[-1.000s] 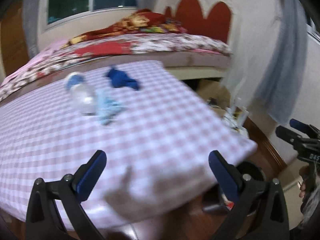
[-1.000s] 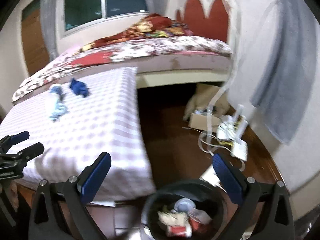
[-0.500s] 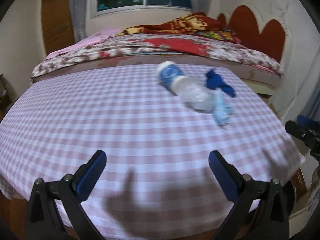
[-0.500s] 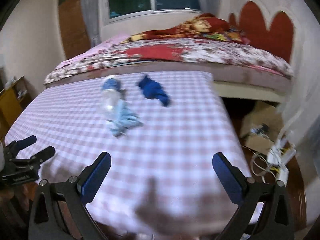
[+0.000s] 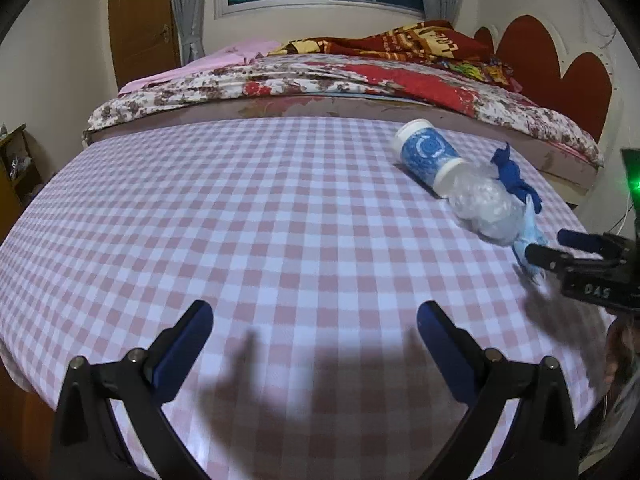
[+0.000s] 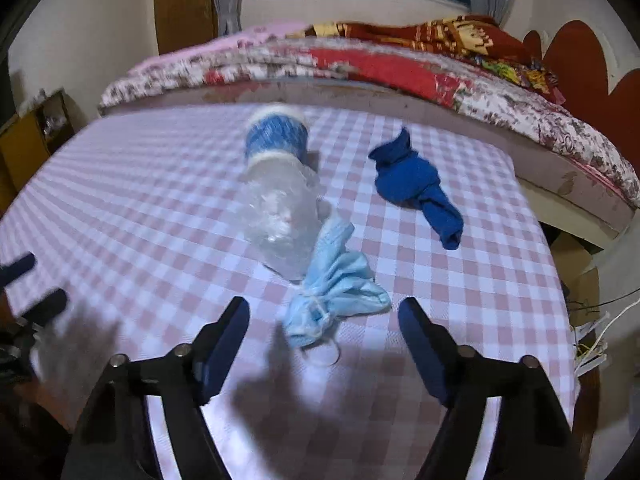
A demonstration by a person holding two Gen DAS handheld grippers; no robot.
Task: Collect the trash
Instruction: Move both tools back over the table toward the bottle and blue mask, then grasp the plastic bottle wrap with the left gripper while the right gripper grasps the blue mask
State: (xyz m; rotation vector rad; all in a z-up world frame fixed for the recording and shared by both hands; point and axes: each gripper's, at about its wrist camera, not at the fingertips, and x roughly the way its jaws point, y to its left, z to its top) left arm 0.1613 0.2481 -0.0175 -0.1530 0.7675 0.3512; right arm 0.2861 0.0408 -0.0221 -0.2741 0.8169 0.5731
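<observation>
On the pink checked table [image 5: 240,240] lie a blue paper cup [image 6: 276,136] on its side, a crumpled clear plastic wrap [image 6: 280,220], a dark blue rag [image 6: 416,184] and a light blue face mask [image 6: 336,292]. My right gripper [image 6: 322,312] hovers low over the mask, whose near end lies between the closing jaws; the pads do not touch it. My left gripper [image 5: 314,320] stands open over bare cloth, well left of the cup [image 5: 428,156], the wrap [image 5: 486,208] and the mask [image 5: 528,240]. In the left wrist view the right gripper [image 5: 548,245] shows at the mask.
A bed [image 5: 320,76] with a floral cover and a red blanket runs behind the table. Beyond the table's right edge are a cardboard box [image 6: 576,256] and white cables [image 6: 592,332] on the wooden floor. A low shelf [image 5: 16,168] stands at the left.
Both views swung left from the floor and the bin onto the table. My right gripper moved in close over the face mask and its jaws narrowed. The left gripper stayed open.
</observation>
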